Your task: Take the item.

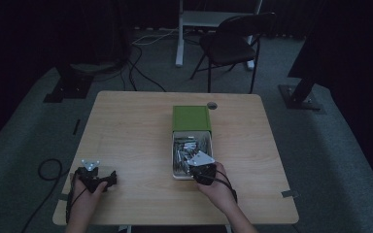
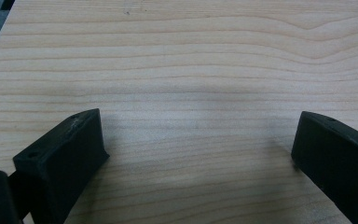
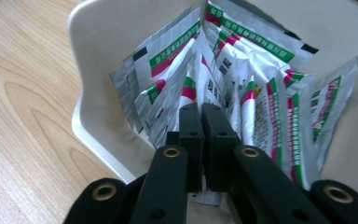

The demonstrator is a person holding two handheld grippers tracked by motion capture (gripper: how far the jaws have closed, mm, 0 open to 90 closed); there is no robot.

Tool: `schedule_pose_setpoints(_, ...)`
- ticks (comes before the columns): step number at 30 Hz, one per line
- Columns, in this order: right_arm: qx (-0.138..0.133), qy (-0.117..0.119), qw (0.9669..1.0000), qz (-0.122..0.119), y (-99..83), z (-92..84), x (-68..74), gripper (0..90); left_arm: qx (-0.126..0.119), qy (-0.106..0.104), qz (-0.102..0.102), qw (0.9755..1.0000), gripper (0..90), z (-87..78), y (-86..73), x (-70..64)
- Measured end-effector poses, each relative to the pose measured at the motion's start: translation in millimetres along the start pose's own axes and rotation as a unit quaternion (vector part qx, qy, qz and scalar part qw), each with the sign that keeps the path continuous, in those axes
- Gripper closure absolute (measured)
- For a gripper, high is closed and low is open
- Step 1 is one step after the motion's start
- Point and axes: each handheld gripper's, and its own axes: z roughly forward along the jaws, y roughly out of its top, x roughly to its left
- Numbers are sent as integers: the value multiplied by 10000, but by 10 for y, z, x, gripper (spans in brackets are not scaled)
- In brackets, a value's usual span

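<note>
Nearest the person, two hands came in from the bottom edge of the high view, each holding one black two-jaw gripper. The left gripper [image 1: 97, 178] rested near the front left corner of the light wooden surface [image 1: 131, 126], its grey three-cornered plate on top. In the left gripper view its jaws stood wide apart over bare wood grain, with nothing between them, and both jaws were cut off by the lower edge of the frame.

The right gripper [image 1: 200, 167] sat at the near end of the white rectangular plastic tray [image 1: 173, 160], just right of the surface's middle. In the right gripper view its jaws [image 3: 201, 122] were pressed together with no gap visible, their tips down among the silver foil sachets with green and red bands [image 3: 261, 93]. Whether a sachet edge was pinched between them could not be told, since the jaws hid that spot. The sachets stood on edge, fanned and overlapping, too many and too crowded to count; their print was too small to read.

Beyond that, the tray's far end ran under one green box-shaped sleeve [image 1: 191, 118]. One small dark round fitting [image 1: 211, 105] sat in the surface near the far edge. Past the surface, one black folding chair [image 1: 233, 43] stood on the grey floor, dim and partly lost in shadow.
</note>
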Motion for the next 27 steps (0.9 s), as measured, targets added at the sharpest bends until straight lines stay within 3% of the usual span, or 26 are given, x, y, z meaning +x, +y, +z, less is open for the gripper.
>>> schedule_pose_setpoints(7,-116,74,9999,64,58,-101,-32,900,0,0,-1,10000,31,0,0,0)
schedule_pose_setpoints(15,-429,173,9984,331,130,-239,-65,900,0,0,1,10000,31,0,0,0)
schedule_pose_setpoints(20,-678,313,9958,532,199,-354,-122,900,0,1,1,10000,31,0,0,0)
schedule_pose_setpoints(27,-851,311,9945,531,285,-503,-195,900,-2,0,0,10000,31,0,0,0)
